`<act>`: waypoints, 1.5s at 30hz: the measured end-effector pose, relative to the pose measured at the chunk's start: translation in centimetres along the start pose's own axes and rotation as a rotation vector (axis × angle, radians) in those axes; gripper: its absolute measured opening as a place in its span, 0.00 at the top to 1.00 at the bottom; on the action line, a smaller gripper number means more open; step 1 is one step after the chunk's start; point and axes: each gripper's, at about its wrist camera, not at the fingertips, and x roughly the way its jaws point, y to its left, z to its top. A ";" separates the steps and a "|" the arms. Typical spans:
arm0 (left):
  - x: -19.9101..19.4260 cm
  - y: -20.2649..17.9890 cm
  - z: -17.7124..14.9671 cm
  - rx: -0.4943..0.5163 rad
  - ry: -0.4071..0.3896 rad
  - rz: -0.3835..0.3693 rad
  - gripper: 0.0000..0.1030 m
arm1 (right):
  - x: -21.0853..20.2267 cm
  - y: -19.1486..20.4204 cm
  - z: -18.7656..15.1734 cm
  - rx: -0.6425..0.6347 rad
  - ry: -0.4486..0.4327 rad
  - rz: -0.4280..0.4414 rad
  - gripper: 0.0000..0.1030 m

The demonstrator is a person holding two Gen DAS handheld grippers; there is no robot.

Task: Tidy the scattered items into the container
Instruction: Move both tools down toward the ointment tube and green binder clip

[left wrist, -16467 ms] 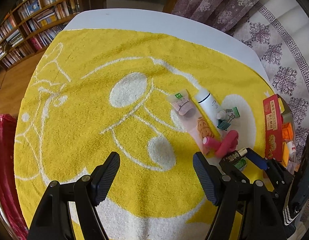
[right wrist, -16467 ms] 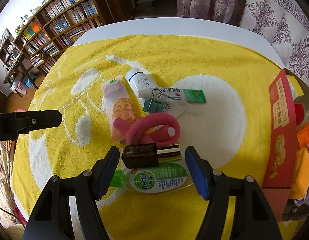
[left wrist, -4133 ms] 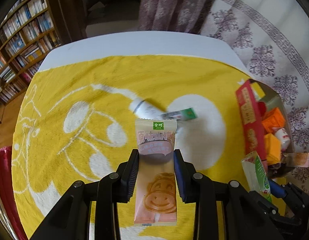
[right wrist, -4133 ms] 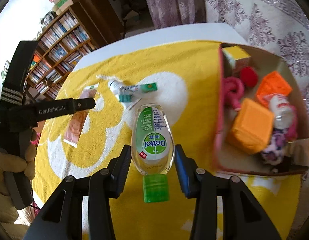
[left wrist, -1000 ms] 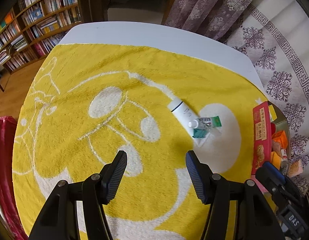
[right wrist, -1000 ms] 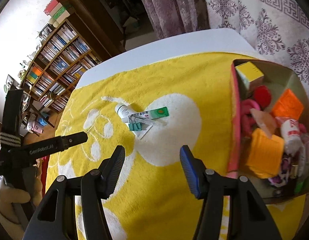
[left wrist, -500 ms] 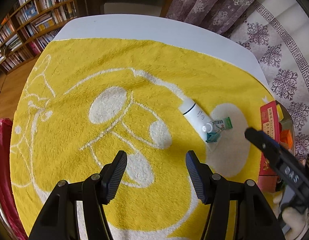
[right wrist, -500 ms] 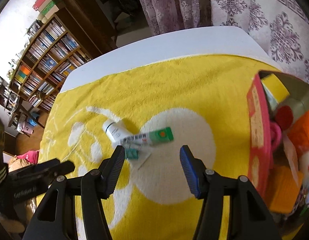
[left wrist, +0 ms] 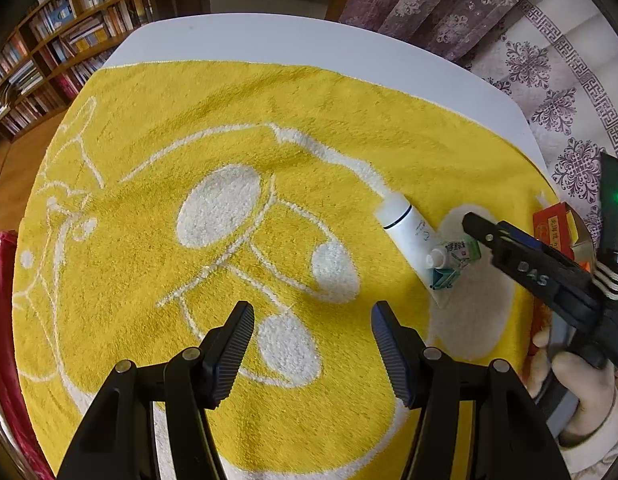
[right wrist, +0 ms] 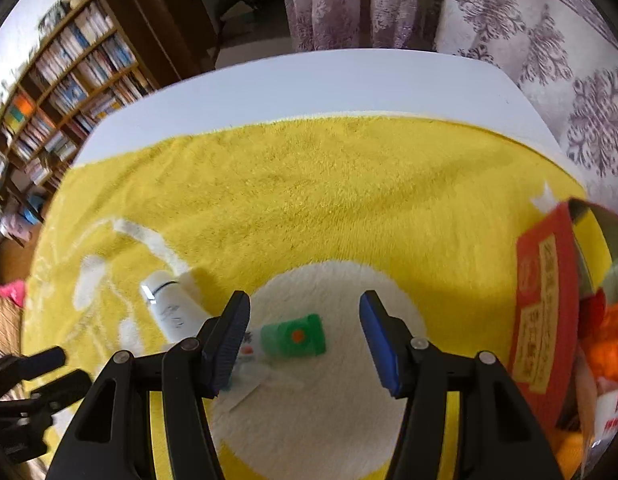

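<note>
Two tubes (left wrist: 405, 227) beside red box (right wrist: 545, 312)

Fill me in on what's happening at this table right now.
A person is tidying loose items off a yellow towel into a red box at its right edge, which already holds several things. Both handheld grippers are open and empty. The right gripper is over the last small pile: a white tube, a green-ended tube and a teal binder clip. The left gripper hangs over bare towel, well away from the pile.
</note>
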 end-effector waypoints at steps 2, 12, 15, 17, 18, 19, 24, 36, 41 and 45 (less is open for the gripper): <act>0.1 0.1 0.0 -0.001 0.002 0.003 0.39 | 0.9 0.2 0.1 -0.020 0.023 -0.012 0.40; 0.2 0.0 0.0 -0.006 0.006 0.002 0.39 | 0.8 4.3 -2.9 -0.253 0.104 0.071 0.34; 0.1 0.1 -0.1 -0.008 0.004 0.008 0.39 | 0.2 5.4 -4.5 -0.285 0.119 0.147 0.31; -0.1 0.4 -0.2 -0.012 0.003 0.011 0.39 | -0.3 6.0 -5.6 -0.299 0.123 0.184 0.31; -0.1 0.4 -0.2 -0.013 0.002 0.013 0.39 | -0.6 6.2 -6.3 -0.298 0.134 0.209 0.31; -0.2 0.5 -0.3 -0.014 0.001 0.014 0.39 | -0.9 6.2 -6.8 -0.289 0.131 0.217 0.31; -0.2 0.5 -0.2 -0.003 0.002 0.006 0.39 | -2.2 3.6 -8.8 -0.178 0.132 0.238 0.31; 0.9 -2.5 0.1 0.083 0.025 -0.007 0.39 | -5.0 -0.9 -10.2 -0.045 0.074 0.158 0.30; 0.9 -2.6 0.0 0.097 0.028 -0.003 0.39 | -4.9 1.3 -9.9 -0.101 0.047 0.170 0.48; 0.8 -2.1 -0.4 0.107 0.031 -0.001 0.39 | -4.3 2.8 -10.0 -0.141 0.053 0.171 0.58</act>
